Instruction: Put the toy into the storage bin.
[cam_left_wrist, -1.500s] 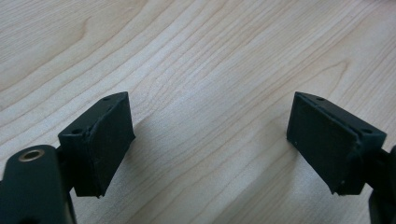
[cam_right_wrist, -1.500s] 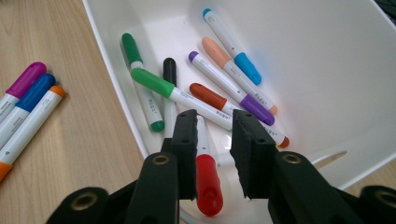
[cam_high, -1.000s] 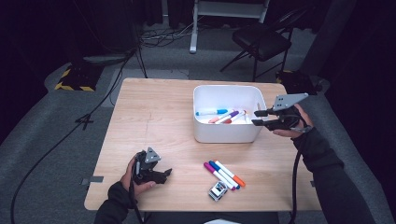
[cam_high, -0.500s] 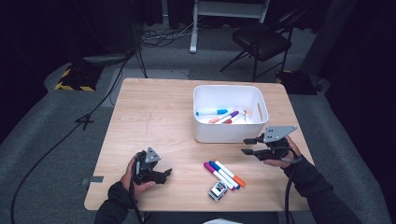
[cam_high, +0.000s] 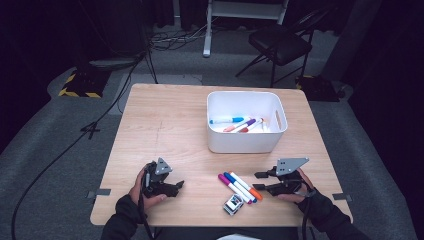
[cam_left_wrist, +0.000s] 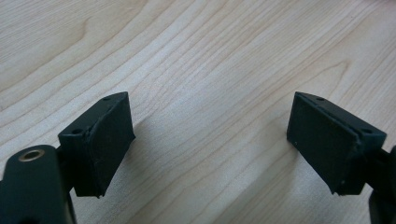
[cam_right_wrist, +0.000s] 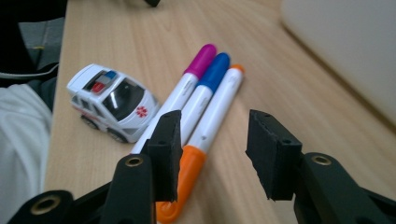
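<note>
Just beside orange marker (cam_right_wrist: 212, 126), right gripper (cam_right_wrist: 212, 154)

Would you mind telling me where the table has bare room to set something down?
The whole far-left half of the wooden table, left of the white bin, is bare, as is the strip between the bin and the left tool. It is crowded at the near edge: three markers, toy ambulance and right tool.

We see the white bin (cam_right_wrist: 345, 51) blurred and cut off at the frame's edge, right of the markers (cam_right_wrist: 205, 98). Inside the bin (cam_high: 246, 142), the pens (cam_high: 239, 123) lie too small to count.
</note>
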